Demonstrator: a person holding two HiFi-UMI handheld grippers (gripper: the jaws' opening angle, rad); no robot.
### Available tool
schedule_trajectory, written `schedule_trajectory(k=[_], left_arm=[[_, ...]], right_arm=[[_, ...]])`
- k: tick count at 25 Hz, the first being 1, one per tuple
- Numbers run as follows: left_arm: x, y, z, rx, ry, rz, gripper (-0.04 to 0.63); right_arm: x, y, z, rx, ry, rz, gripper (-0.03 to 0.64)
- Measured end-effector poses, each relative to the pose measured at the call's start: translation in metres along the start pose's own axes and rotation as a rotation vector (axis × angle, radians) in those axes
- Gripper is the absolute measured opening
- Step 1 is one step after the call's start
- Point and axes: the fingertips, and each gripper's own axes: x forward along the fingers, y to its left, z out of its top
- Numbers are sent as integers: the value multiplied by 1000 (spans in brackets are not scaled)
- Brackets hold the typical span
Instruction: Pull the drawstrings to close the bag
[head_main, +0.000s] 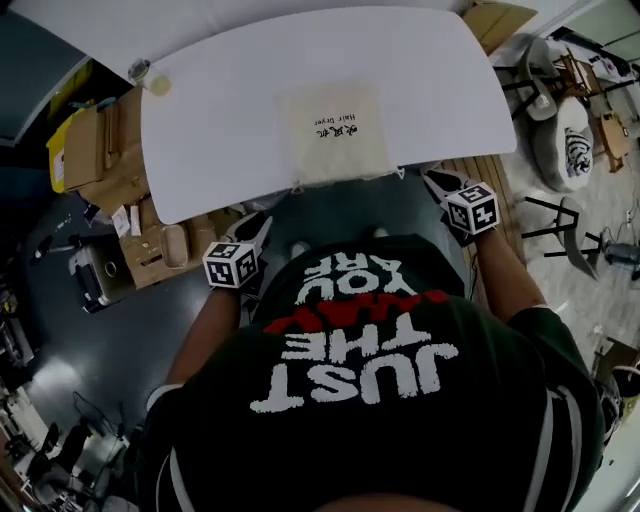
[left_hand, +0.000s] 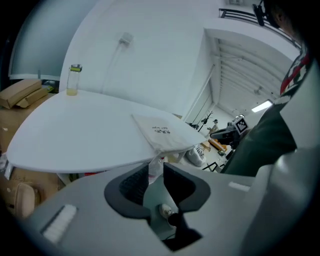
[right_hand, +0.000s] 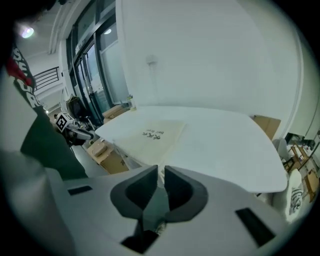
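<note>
A cream drawstring bag (head_main: 335, 135) with black print lies flat on the white table (head_main: 220, 120), its mouth at the near edge. Both grippers hang below and in front of that edge. My left gripper (head_main: 262, 224) is off the bag's left corner. In the left gripper view the left gripper's (left_hand: 156, 168) jaws stand apart, and a pale drawstring (left_hand: 155, 172) hangs loose between them from the bag (left_hand: 162, 131). My right gripper (head_main: 432, 179) is off the right corner. In the right gripper view the right gripper's (right_hand: 160, 171) jaws are closed to a slit on a thin strand that leads toward the bag (right_hand: 152, 137).
A small bottle (head_main: 140, 72) stands on the table's far left corner. Cardboard boxes (head_main: 100, 150) are stacked on the floor left of the table. Chairs and a stool (head_main: 560, 130) stand to the right. The person's dark-shirted torso (head_main: 370, 370) fills the near side.
</note>
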Motion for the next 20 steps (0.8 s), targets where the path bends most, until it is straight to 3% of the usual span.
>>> schedule_trajectory(k=[9,14,20], left_arm=[[73,18,-23,-29,68,212,134],[107,34,-37,-56,95,276,157],[132,38,-30,-144,13,267,167]], right_arm=[[60,-41,-32,-96,63,85,8],[72,-43,-60,-81,112,95,8],[78,-49,-80,-21,129,80,8]])
